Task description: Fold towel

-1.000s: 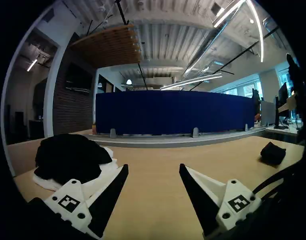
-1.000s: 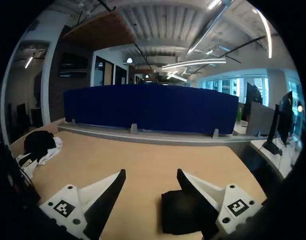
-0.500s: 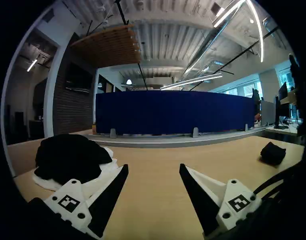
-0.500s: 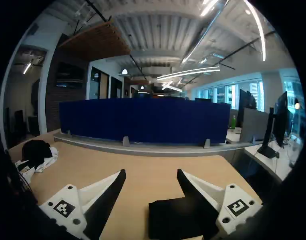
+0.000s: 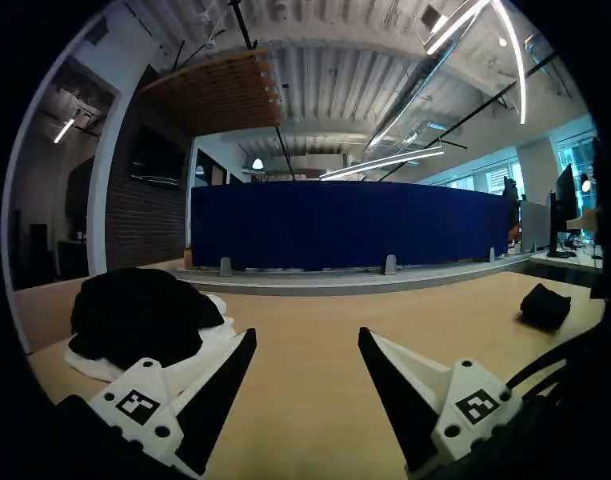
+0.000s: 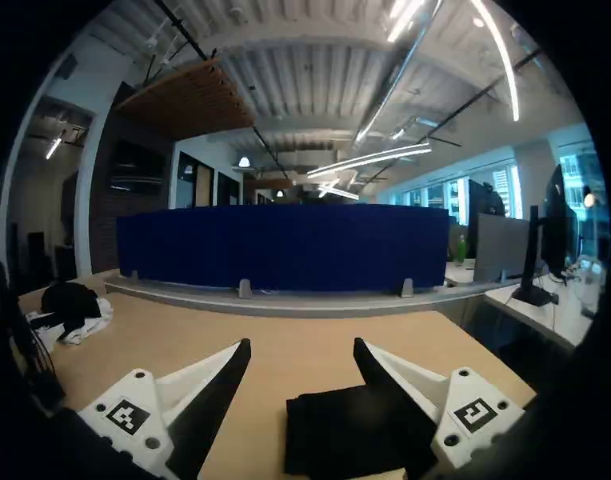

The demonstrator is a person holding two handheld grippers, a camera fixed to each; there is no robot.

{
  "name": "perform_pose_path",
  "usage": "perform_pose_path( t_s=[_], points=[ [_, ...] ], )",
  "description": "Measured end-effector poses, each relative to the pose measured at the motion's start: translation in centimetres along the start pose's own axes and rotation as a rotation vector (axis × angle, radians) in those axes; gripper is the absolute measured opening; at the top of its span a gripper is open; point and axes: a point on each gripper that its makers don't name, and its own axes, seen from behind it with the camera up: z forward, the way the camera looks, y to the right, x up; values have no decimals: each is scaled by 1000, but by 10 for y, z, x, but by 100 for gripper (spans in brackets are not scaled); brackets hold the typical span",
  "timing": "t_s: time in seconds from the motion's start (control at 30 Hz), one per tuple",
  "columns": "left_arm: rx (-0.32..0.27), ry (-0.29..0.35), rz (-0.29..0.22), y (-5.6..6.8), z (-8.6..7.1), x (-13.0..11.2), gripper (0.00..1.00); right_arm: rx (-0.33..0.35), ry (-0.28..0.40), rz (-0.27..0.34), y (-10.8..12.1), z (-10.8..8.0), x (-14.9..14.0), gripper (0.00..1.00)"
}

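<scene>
While holding the jaws of the left gripper [image 5: 306, 331] and right gripper [image 6: 301, 342] spread and empty, treat the crumpled black towel [image 5: 137, 316] at 9 o'clock on the desk [image 5: 321, 312] as light, limp and unbreakable, and pinch a free corner, not the bulk.

Left tool [image 5: 306, 331], right tool [image 6: 301, 342], white bodies, black fingers [image 5: 217, 392], square markers [image 5: 137, 406]

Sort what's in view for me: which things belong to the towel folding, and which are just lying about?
Job: folded black towel; heap of black and white cloth, likely next; wooden table.
Lying about: blue divider; monitor on the neighbouring desk.
</scene>
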Motion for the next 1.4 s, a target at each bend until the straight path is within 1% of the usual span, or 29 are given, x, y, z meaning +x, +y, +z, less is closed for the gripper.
perform_pose_path(
  t_s=[0.2, 0.4, 0.8, 1.1, 1.27, 1.4],
  points=[
    [0, 0, 0, 0, 0, 0, 94, -16, 10, 8, 6, 1, -25, 99],
    [0, 0, 0, 0, 0, 0, 94, -4, 33, 23, -4, 6, -40, 99],
    [0, 0, 0, 0, -1, 0, 94, -49, 32, 34, 2, 10, -71, 99],
    [0, 0, 0, 0, 0, 0, 94, -46, 32, 83, -3, 10, -79, 99],
    [0, 0, 0, 0, -1, 0, 94, -55, 39, 90, -1, 9, -80, 99],
    [0, 0, 0, 0, -1, 0, 95, -52, 40, 81, -2, 8, -83, 99]
  ],
)
